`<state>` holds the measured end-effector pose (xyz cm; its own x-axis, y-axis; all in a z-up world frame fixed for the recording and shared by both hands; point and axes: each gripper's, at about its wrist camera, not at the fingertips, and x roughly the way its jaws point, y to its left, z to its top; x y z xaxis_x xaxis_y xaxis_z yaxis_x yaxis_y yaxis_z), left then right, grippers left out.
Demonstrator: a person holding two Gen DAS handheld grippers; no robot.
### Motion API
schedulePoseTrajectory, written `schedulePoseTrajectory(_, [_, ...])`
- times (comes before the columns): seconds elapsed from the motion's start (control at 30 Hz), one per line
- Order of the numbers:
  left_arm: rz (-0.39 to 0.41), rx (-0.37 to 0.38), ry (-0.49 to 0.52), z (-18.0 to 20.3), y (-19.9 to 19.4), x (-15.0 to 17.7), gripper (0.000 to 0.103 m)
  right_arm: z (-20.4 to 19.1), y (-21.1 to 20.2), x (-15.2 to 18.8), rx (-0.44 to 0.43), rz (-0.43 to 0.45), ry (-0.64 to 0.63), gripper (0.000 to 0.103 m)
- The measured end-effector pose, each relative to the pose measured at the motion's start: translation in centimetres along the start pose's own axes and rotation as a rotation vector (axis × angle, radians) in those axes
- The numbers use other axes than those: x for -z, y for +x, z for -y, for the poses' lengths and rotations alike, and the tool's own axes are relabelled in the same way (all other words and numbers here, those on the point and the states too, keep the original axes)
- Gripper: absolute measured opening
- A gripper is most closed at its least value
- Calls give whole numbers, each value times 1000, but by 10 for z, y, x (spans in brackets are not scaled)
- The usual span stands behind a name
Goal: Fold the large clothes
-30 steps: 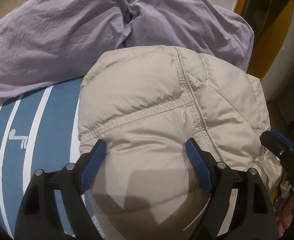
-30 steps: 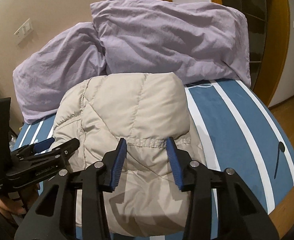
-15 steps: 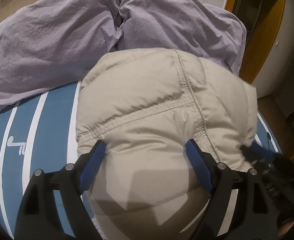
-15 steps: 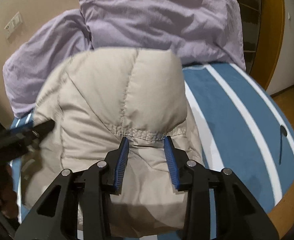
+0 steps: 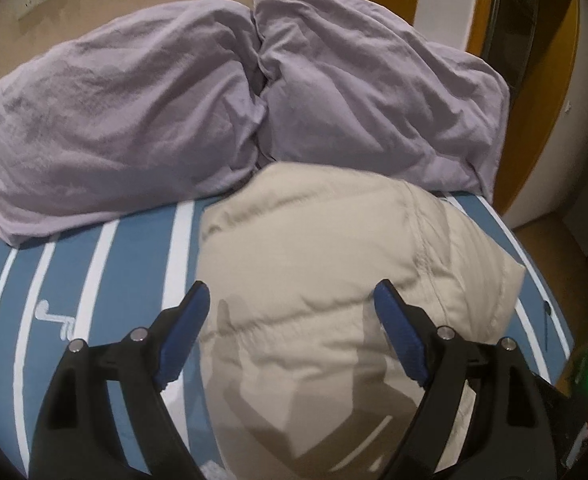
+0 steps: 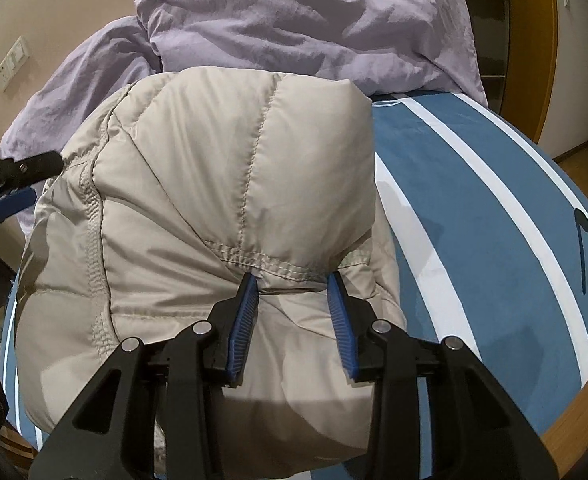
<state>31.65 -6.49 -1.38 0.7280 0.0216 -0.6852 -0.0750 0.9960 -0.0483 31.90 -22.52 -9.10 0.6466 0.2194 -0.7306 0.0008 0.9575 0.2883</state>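
Note:
A beige puffer jacket (image 5: pixel 334 264) lies bundled on the blue-and-white striped bed (image 5: pixel 125 280); it also fills the right wrist view (image 6: pixel 213 208). My left gripper (image 5: pixel 294 300) is open and empty, raised above the jacket's near part. My right gripper (image 6: pixel 294 280) has its jaws partly closed, pinching a stitched fold of the jacket between its blue pads (image 6: pixel 245 312). The left gripper shows at the left edge of the right wrist view (image 6: pixel 9 184).
Two lilac pillows (image 5: pixel 125 120) (image 5: pixel 374 92) lie against the wall at the head of the bed. The striped bed cover (image 6: pixel 494 208) spreads to the right of the jacket. A wooden door frame (image 5: pixel 542 100) stands at the right.
My left gripper has lifted and pulled back from the jacket. My right gripper has moved in and narrowed its jaws onto the jacket's stitched fold.

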Motion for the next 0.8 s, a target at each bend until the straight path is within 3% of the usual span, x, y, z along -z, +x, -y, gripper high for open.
schedulePoseTrajectory(0.23, [47, -91, 56, 12, 16, 8, 94, 0, -1, 0, 3, 8, 2, 38])
schedulePoseTrajectory(0.4, [20, -115, 47, 12, 37, 14, 94, -2, -10, -5, 18, 26, -26, 42])
schedulePoseTrajectory(0.47, [12, -125, 59, 13, 43, 16, 94, -2, -17, -12, 14, 41, -21, 47])
schedulePoseTrajectory(0.53, [12, -136, 70, 15, 47, 18, 94, -3, -25, -21, 12, 74, -16, 58])
schedulePoseTrajectory(0.8, [18, -143, 93, 20, 58, 24, 95, -23, -29, -68, 7, 186, -62, 60])
